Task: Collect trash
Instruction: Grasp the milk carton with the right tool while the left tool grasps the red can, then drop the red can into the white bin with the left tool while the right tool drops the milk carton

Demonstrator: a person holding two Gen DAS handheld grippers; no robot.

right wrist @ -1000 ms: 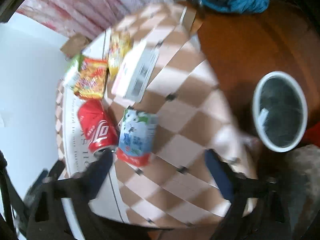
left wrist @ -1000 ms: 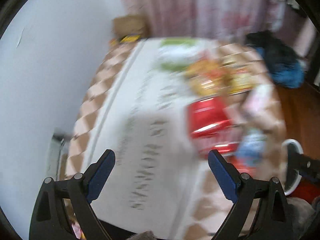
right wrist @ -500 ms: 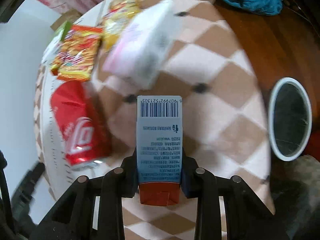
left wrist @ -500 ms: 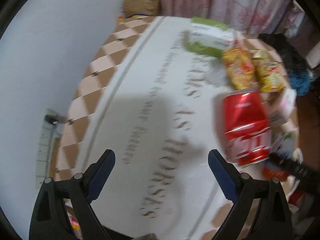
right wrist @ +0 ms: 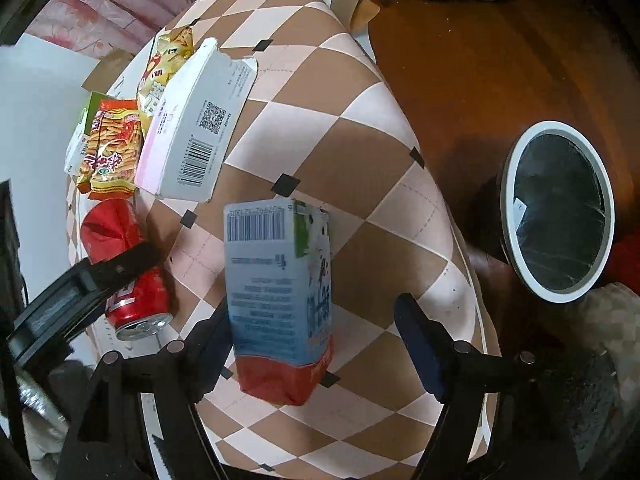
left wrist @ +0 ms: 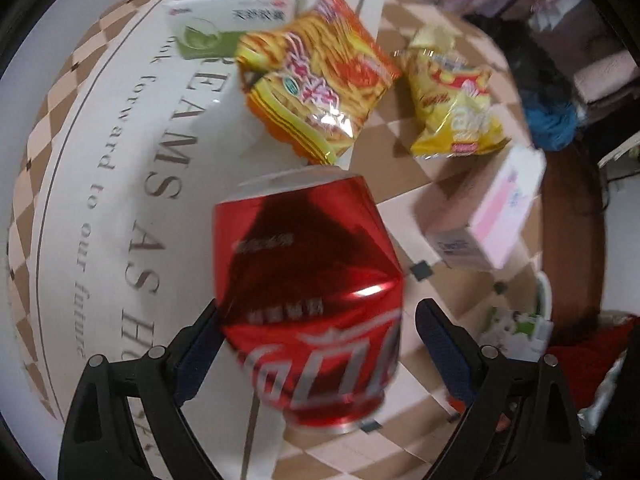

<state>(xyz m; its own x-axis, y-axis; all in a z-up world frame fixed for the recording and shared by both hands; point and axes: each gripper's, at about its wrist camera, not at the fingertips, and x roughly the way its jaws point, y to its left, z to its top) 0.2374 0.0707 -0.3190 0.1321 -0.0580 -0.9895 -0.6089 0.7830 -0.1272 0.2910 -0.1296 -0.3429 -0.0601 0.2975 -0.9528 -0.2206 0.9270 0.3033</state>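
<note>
Trash spread on the checkered bench (right wrist: pixel 352 128): dented red can (left wrist: pixel 308 280) lying between the wide-open fingers of the left tool (left wrist: pixel 316 344), left finger at its side, right finger clear. Blue-white carton (right wrist: pixel 280 292) sits inside the open right tool (right wrist: pixel 312 340), against the left finger, gap to the right one. Orange snack bag (left wrist: pixel 316 76), yellow snack bag (left wrist: pixel 452 108), pink-white box (right wrist: pixel 192 136) lie beyond; white-rimmed bin (right wrist: pixel 558 212) on the floor beside the bench.

Can (left wrist: pixel 304 292) left of carton (right wrist: pixel 280 304)
</note>
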